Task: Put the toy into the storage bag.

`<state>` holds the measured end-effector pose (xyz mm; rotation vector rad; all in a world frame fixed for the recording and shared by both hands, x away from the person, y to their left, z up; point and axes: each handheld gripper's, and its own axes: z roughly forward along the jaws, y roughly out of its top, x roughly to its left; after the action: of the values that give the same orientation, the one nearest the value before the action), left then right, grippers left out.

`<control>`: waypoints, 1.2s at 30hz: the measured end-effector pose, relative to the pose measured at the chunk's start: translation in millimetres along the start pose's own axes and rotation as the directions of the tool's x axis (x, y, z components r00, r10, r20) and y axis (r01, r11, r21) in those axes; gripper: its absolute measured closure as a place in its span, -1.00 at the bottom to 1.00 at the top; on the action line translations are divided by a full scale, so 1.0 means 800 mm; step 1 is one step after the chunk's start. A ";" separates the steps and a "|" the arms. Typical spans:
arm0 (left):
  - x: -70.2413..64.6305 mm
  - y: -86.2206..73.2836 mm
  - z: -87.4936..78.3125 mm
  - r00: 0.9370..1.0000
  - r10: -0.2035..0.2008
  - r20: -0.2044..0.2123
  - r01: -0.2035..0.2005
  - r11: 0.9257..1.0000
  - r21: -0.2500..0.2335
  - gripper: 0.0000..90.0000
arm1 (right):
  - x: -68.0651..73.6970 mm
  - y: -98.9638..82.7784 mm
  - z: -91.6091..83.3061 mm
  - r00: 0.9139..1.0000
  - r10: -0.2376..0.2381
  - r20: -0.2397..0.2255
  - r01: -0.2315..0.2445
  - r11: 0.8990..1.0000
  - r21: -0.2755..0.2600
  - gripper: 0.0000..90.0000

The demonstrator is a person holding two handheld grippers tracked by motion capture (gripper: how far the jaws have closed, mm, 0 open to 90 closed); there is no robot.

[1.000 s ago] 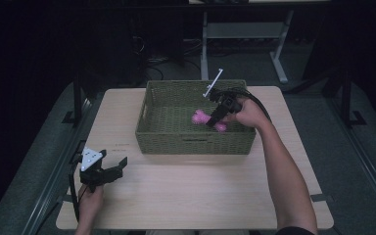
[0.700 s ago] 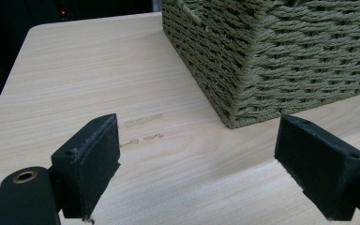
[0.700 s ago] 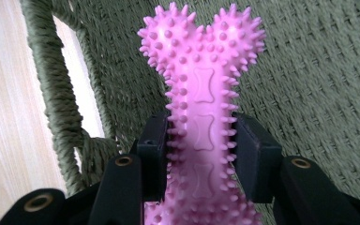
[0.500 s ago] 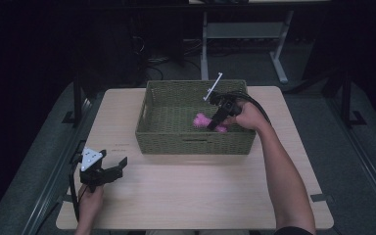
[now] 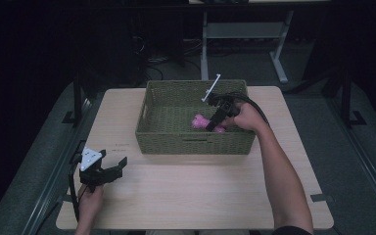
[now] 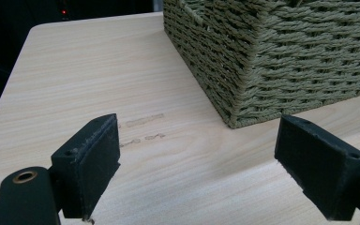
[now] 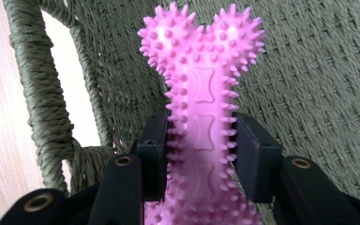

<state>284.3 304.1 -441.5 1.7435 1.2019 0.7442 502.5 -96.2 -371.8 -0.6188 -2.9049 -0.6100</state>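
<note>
Right gripper (image 5: 214,120) in basket (image 5: 191,142), clamping pink bone toy (image 7: 201,117).

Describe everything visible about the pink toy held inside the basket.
The pink spiky bone toy looks like soft rubber or plastic, covered in small nubs, with a two-lobed end and small bone shapes embossed along its shaft. The right gripper is shut on the shaft, a black jaw pressing each side, with the lobed end pointing away from the camera. It sits within the woven green basket, toward its right half; whether it rests on the basket floor or is lifted off it cannot be told.
</note>
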 end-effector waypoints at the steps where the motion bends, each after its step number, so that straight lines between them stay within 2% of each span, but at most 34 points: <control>1: 0.000 0.000 0.000 1.000 0.001 0.000 -0.001 1.000 0.001 -0.69 | 0.000 0.000 0.001 1.000 -0.001 -0.003 0.001 1.000 0.000 0.29; 16: 0.000 0.000 0.000 1.000 0.004 -0.002 -0.004 1.000 0.004 -0.69 | -0.001 0.002 0.005 1.000 0.007 -0.008 -0.007 1.000 0.001 0.23; 19: 0.001 0.000 0.000 1.000 0.004 -0.001 -0.004 1.000 0.004 -0.69 | -0.003 -0.001 0.001 1.000 0.022 -0.020 -0.022 0.999 -0.034 0.23; 26: 0.000 0.000 0.000 1.000 0.001 0.002 -0.001 1.000 0.005 -0.69 | -0.002 -0.008 -0.004 0.999 0.033 -0.007 -0.033 0.999 -0.039 0.18; 30: -0.001 0.001 0.000 1.000 0.000 0.005 0.000 1.000 0.004 -0.69 | -0.002 -0.013 -0.011 0.999 0.048 -0.006 -0.048 0.997 -0.064 0.13; 36: -0.001 0.000 0.000 1.000 0.001 0.009 -0.001 1.000 0.006 -0.69 | 0.003 -0.019 -0.019 0.999 0.052 -0.001 -0.052 0.996 -0.072 0.07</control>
<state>284.0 303.3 -441.3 1.7507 1.1979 0.7334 494.9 -114.3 -362.5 -0.7008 -2.8684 -0.7112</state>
